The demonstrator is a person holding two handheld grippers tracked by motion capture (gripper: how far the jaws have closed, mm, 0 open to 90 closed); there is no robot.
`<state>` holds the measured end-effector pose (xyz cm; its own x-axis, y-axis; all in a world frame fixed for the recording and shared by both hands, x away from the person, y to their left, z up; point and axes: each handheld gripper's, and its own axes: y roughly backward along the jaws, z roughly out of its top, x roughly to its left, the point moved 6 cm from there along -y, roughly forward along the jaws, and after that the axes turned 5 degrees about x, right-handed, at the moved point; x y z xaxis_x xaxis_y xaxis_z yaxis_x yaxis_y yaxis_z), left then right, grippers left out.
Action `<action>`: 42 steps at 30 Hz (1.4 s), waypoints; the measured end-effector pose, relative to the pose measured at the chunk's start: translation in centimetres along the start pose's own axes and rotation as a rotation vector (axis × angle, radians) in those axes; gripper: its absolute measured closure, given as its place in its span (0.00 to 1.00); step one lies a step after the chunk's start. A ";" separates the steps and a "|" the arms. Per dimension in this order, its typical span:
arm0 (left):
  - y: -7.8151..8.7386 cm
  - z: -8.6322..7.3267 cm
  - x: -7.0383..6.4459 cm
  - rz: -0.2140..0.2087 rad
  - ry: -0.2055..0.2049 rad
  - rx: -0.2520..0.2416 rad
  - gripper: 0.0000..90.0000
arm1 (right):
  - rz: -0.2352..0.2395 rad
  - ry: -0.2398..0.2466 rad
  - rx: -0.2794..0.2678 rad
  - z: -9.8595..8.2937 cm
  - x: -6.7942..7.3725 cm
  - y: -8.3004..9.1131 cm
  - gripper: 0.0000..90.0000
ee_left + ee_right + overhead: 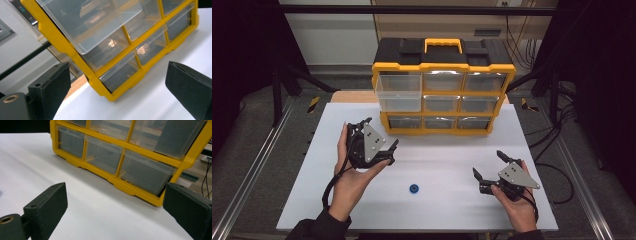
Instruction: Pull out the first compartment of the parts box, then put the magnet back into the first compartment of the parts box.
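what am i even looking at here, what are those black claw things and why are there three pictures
A person sits at a white table holding a two-jaw hand tool in each hand: the left gripper and the right gripper. Both are open and hold nothing. One picture is taken from above. The other two come from cameras riding on each gripper, looking out between its black jaws. On the table stands a yellow drawer organizer with its top left drawer pulled out, and a small blue ring lies between the hands.

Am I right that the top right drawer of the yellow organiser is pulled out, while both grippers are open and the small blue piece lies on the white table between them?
Not quite: the top left drawer of the yellow organiser is pulled out, as the high view shows. The left gripper and right gripper are open, with the small blue piece between them on the white table.
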<state>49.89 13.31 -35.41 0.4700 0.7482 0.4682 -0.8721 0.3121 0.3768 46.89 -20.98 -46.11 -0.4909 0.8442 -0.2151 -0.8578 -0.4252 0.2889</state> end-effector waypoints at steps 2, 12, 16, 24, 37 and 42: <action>0.0 -0.2 0.0 -0.014 0.014 0.003 0.06 | 0.001 0.004 -0.004 0.1 0.0 0.0 0.07; 0.5 -1.3 0.1 -0.068 0.025 0.050 0.06 | -0.001 0.007 -0.001 0.3 0.3 0.0 0.06; 0.4 -1.7 -0.1 -0.122 0.048 0.076 0.06 | -0.002 0.012 -0.003 0.3 0.2 0.1 0.06; 0.1 -2.3 -1.0 -0.221 0.093 0.144 0.09 | -0.003 0.010 -0.004 0.2 0.2 0.0 0.06; -0.3 -2.4 -3.1 -0.338 0.117 0.187 0.09 | -0.002 0.009 0.003 0.1 0.1 -0.1 0.06; -0.5 -2.3 -4.2 -0.355 0.102 0.190 0.09 | -0.001 0.008 0.002 0.1 0.1 -0.1 0.06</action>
<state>48.08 11.34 -39.40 0.7126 0.6711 0.2047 -0.6135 0.4546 0.6457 46.93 -20.80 -46.07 -0.4910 0.8422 -0.2228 -0.8581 -0.4234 0.2905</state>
